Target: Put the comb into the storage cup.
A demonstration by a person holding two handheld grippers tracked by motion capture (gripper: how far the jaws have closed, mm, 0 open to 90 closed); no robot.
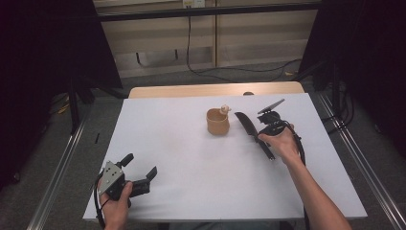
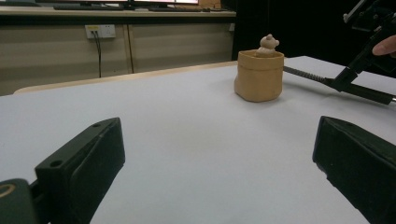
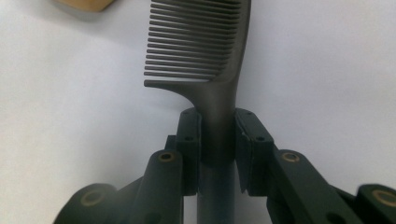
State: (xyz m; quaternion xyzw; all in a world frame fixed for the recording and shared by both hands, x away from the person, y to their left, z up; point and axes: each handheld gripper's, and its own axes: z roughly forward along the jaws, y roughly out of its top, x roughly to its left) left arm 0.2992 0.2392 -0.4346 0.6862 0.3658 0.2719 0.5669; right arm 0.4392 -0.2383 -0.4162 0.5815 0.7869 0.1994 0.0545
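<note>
A black comb (image 1: 248, 125) (image 3: 201, 42) lies on the white table (image 1: 182, 153), right of centre, its teeth toward the far side. My right gripper (image 1: 261, 136) (image 3: 218, 123) is shut on the comb's handle just below the teeth, a pad pressed on each side. Left of the comb stands a tan cup (image 1: 218, 122) (image 2: 259, 77) with a small bear figure (image 1: 224, 109) (image 2: 268, 45) on its rim. My left gripper (image 1: 140, 165) (image 2: 219, 154) rests near the table's front left corner, open, with nothing between its jaws. In the left gripper view the comb (image 2: 359, 91) slants down to the table beside the cup.
A wooden table edge (image 1: 215, 89) shows beyond the white top. Metal rails (image 1: 57, 172) run along the floor on both sides. Cables (image 1: 239, 71) lie on the floor at the back. Bare white surface spans the gap between my two grippers.
</note>
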